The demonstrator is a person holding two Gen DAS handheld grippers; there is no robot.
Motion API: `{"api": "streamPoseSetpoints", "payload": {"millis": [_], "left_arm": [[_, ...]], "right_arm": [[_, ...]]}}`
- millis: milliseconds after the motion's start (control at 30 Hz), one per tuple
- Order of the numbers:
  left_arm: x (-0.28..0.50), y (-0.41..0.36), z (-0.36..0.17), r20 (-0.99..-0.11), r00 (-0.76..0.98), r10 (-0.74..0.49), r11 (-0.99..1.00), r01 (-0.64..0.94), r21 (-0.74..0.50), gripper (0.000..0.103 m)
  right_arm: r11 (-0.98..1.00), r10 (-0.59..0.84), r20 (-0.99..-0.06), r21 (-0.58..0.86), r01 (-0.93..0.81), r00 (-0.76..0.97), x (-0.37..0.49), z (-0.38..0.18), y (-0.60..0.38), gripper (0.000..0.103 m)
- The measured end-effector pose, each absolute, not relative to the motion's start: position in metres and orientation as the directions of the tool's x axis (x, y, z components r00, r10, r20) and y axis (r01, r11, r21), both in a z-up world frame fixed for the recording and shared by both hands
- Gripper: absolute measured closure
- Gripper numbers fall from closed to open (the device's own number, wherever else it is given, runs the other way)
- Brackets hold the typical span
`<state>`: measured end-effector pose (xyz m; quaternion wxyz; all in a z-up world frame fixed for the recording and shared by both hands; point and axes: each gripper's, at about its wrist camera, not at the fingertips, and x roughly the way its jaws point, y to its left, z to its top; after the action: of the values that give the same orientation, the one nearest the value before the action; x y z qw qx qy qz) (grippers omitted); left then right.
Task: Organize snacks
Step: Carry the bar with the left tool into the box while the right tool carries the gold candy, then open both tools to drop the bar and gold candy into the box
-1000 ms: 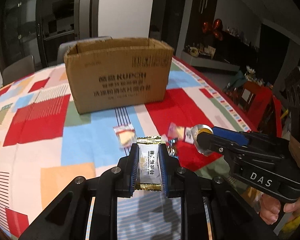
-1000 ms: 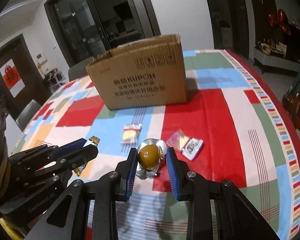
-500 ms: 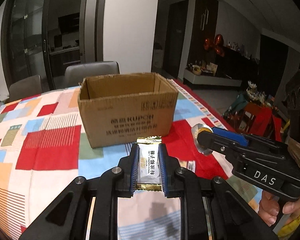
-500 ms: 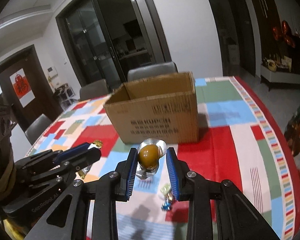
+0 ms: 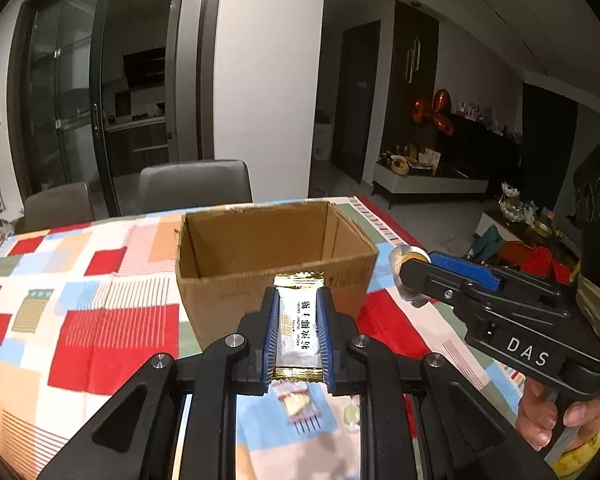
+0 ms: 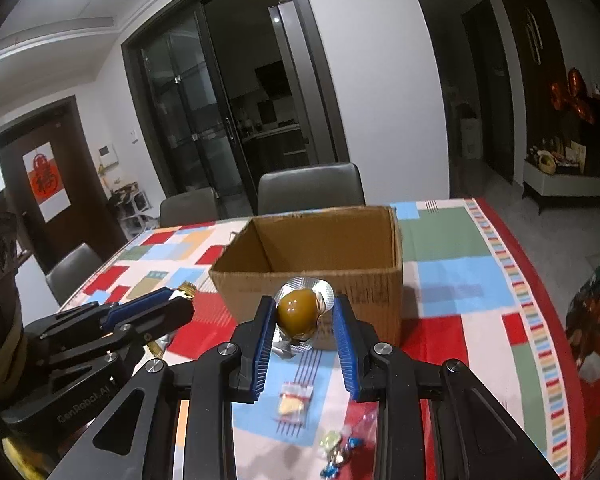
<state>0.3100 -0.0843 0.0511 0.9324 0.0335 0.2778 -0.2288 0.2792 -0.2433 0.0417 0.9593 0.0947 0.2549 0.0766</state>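
An open brown cardboard box stands on the patchwork tablecloth; it also shows in the right wrist view. My left gripper is shut on a white and gold candy bar, held above the table just in front of the box's near wall. My right gripper is shut on a foil-backed pack with a brown ball snack, also raised near the box front. Each gripper shows in the other's view: the right gripper and the left gripper.
A small clear snack packet and several small wrapped candies lie on the table below the grippers. The packet also shows in the left wrist view. Grey chairs stand behind the table's far edge.
Both grippers have risen with their snacks and moved toward the box. The box's open inside is now in view and the loose snacks lie lower in the frame.
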Motion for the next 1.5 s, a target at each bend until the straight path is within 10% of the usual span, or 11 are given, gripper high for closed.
{"api": "streamPoseSetpoints", "payload": {"millis": [900,1067,1500], "left_arm": [[0.435,-0.098,0.055,-0.605,0.704,-0.372,0.909,0.407,-0.085,0.083],[0.440,-0.095,0.054,-0.600,0.740,-0.304,0.936,0.349,-0.044,0.051],[0.388,-0.083,0.059,-0.564,0.765,-0.311,0.936,0.350,-0.042,0.041]], "right_arm": [[0.984,0.155,-0.524,0.158,-0.084,0.837,0.378,0.057,-0.246,0.072],[0.990,0.109,-0.548,0.132,-0.042,0.830,0.385,0.053,-0.242,0.065],[0.989,0.105,-0.532,0.147,-0.031,0.840,0.337,0.051,-0.244,0.060]]}}
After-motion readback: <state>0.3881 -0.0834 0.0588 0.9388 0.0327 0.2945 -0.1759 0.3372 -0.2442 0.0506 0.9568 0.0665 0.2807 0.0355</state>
